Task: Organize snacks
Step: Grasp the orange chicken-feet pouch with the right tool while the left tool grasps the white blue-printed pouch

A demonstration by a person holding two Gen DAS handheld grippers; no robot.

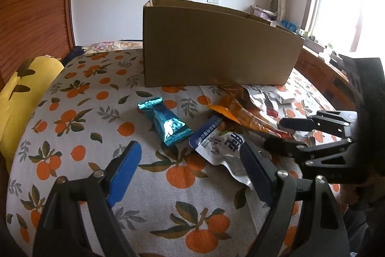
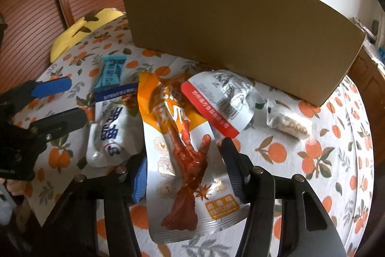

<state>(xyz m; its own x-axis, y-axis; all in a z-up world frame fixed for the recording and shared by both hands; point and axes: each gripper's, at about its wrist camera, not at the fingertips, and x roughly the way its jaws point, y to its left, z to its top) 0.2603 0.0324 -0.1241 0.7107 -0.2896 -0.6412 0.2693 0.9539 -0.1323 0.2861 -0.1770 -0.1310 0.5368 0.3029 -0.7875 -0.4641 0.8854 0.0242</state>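
Note:
Several snack packets lie on an orange-print cloth in front of a cardboard box [image 1: 216, 47] [image 2: 240, 25]. A teal bar [image 1: 166, 122] [image 2: 110, 71] lies left. A white and blue pouch [image 1: 216, 146] [image 2: 110, 129] lies beside it. An orange chicken-feet pouch [image 2: 182, 151] [image 1: 243, 117] lies between my right gripper's open jaws; contact is unclear. A red-banded white pouch [image 2: 221, 102] and a small white packet [image 2: 288, 122] lie further right. My left gripper [image 1: 190, 160] [image 2: 60, 100] is open and empty, hovering before the teal bar and white pouch. My right gripper [image 2: 185, 160] [image 1: 279, 134] is open.
A yellow cushion [image 1: 21, 93] [image 2: 81, 28] lies at the left edge of the cloth. A wooden slatted door [image 2: 36, 4] stands behind it. A wooden desk with clutter [image 1: 322, 57] runs under the window at the right.

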